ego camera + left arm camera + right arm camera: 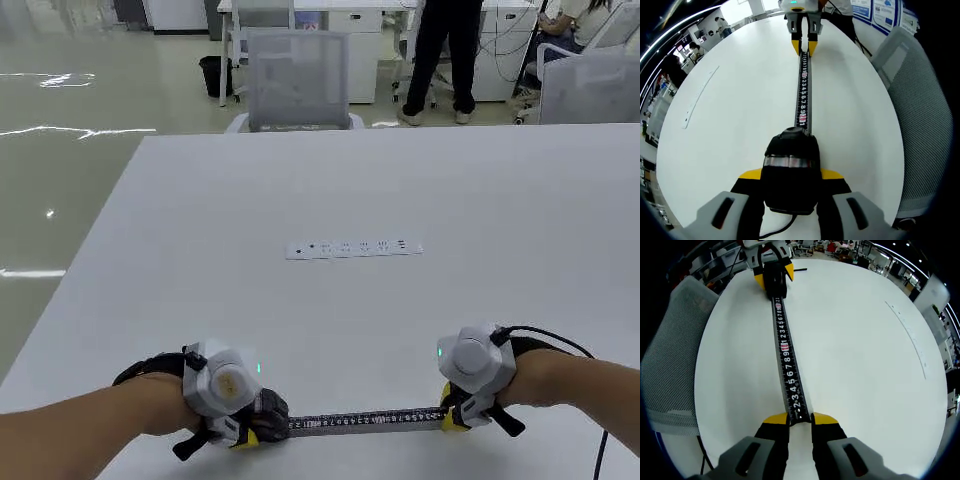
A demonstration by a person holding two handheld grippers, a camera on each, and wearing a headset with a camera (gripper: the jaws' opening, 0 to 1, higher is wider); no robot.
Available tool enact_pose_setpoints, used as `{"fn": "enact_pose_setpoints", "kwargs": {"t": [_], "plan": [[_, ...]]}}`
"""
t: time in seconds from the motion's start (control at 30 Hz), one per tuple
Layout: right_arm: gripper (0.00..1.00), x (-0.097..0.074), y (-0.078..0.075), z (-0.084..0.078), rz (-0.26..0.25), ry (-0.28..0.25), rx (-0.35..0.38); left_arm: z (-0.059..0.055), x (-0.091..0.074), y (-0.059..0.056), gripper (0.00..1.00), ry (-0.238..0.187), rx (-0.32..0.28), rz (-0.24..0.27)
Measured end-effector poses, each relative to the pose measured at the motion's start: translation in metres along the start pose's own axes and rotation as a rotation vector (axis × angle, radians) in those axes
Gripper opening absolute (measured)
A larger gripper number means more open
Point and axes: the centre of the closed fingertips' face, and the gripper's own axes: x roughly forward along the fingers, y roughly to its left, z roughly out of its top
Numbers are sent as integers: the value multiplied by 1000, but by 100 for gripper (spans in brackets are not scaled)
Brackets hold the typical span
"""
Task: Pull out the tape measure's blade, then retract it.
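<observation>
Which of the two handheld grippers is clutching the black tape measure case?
The left gripper: it is shut around the black plastic tape measure case, while the right gripper pinches just the tip of the extended, numbered metal blade.

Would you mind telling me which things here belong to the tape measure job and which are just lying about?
Part of the job: tape measure case, clamped in the left gripper; blade, drawn out, tip pinched by the right gripper.
Just lying about: socket strip on the table; mesh chair; black bin.
</observation>
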Motion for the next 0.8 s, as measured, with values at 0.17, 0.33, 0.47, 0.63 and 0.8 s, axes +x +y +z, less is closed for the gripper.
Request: {"fn": "enact_pose_setpoints", "kwargs": {"t": [0.17, 0.33, 0.47, 0.63, 0.8], "plan": [[21, -4, -2, 0, -37, 3, -25, -5, -4, -2, 38, -4, -52, -23], [26, -9, -3, 4, -53, -19, -11, -19, -15, 5, 50, -49, -161, 29], [30, -13, -5, 7, -64, -40, 14, -27, -22, 3, 53, -68, -203, 33], [35, -16, -6, 5, -78, -47, 46, -32, -25, 0, 60, -95, -265, 57], [40, -20, -4, 2, -96, -73, 101, -31, -31, 1, 68, -166, -384, 115]]}}
